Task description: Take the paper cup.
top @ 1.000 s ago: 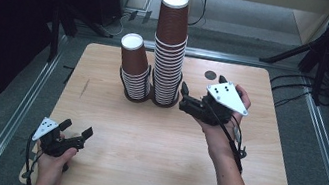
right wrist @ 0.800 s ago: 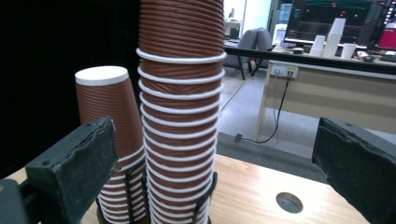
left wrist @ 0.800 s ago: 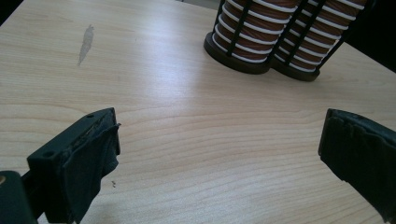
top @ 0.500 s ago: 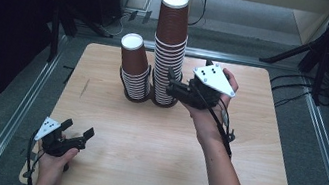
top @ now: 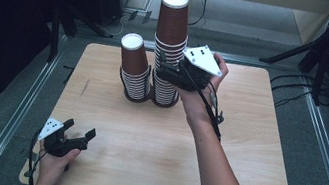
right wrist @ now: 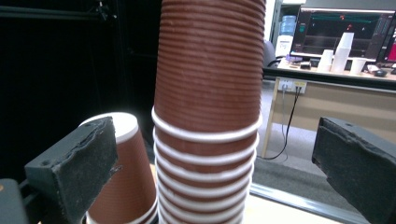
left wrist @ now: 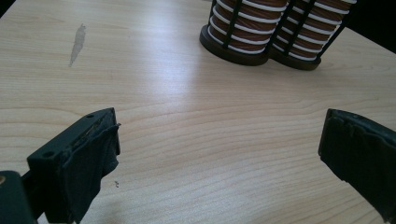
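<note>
Looking down from the high view, the right gripper (top: 165, 68) hangs at the tall cup stack (top: 172, 33), which stands on the table (top: 246, 136) just beside the short cup stack (top: 133, 69). Its own view adds that the jaws stand wide, one to each side of the tall stack's ribbed top cup, apart from it. Near the table's front left corner, the left gripper (top: 79, 131) rests with jaws wide and nothing between them; its view alone reveals the black ringed holders (left wrist: 261, 49) round both stacks' bases.

Black jaws; grey dotted plate (top: 202, 59) — trailing black cable (top: 211, 114)
</note>
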Demonstrator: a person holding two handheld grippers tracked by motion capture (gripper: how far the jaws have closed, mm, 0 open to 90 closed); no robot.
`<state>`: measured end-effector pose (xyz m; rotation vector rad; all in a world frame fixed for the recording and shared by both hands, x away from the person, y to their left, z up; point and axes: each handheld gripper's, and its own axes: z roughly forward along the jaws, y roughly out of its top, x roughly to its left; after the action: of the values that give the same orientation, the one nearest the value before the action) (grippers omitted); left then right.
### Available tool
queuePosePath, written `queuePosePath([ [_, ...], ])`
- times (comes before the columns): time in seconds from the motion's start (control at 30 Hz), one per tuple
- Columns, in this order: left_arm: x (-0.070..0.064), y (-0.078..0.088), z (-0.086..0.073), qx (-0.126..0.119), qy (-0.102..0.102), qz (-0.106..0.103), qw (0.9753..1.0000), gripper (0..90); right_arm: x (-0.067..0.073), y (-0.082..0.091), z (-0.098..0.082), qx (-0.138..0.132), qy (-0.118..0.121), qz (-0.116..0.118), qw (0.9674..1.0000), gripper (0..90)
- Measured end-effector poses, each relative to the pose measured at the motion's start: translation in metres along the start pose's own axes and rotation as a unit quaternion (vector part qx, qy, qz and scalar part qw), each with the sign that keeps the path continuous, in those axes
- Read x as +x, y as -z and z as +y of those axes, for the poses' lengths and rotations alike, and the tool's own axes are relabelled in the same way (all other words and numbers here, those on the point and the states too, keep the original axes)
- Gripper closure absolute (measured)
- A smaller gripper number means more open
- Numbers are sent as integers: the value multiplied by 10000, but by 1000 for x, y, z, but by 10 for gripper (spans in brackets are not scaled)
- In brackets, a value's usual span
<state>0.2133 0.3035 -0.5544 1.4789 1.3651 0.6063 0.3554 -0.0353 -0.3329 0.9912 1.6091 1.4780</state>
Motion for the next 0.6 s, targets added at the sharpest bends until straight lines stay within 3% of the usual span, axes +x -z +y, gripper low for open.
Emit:
queuePosePath([
  [0.27, -1, -1, 0, 2, -28, 75, 10000, 0, 6, -34, 10, -29, -100, -165, 9998, 0],
  [0.5, 1, -1, 0, -9, 56, 20, 10000, 0, 13, -52, 14, 12, -243, -148, 9996, 0],
  [0.6, 1, -1, 0, -7, 70, 6, 10000, 0, 15, -58, 17, -3, -289, -245, 9993, 0],
])
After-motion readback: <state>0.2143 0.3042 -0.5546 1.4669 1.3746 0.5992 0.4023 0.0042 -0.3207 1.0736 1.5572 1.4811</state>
